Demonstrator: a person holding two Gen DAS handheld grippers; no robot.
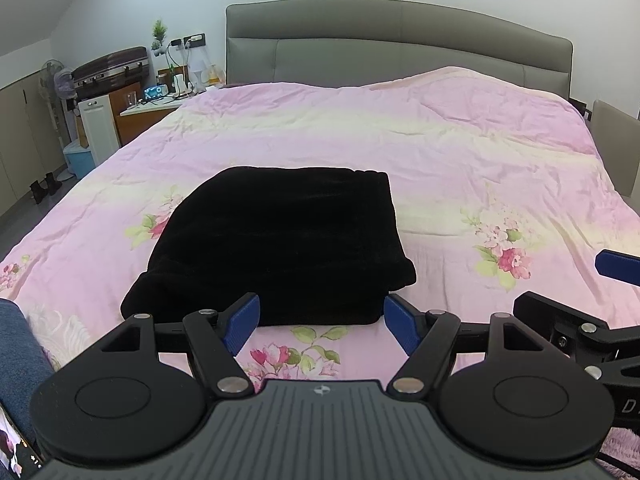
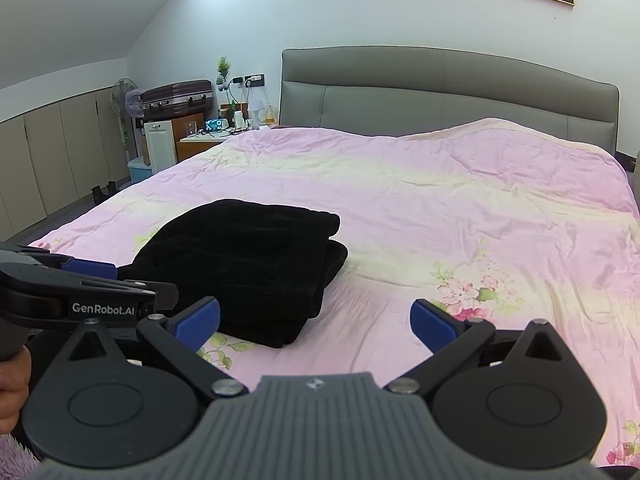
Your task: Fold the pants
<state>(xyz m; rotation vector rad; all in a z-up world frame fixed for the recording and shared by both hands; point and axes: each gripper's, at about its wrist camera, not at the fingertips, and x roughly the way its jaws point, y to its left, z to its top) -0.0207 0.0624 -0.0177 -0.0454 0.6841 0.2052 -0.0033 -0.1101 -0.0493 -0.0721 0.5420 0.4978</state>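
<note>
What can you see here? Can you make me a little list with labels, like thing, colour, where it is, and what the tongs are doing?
thing: black plush pants, folded into a thick stack
where: lying on the pink floral bedspread, near its front edge
left tongs: open, just short of the stack's near edge, holding nothing
right tongs: open, over bare bedspread to the right of the stack, holding nothing
behind: grey padded headboard
fold: looks finished
</note>
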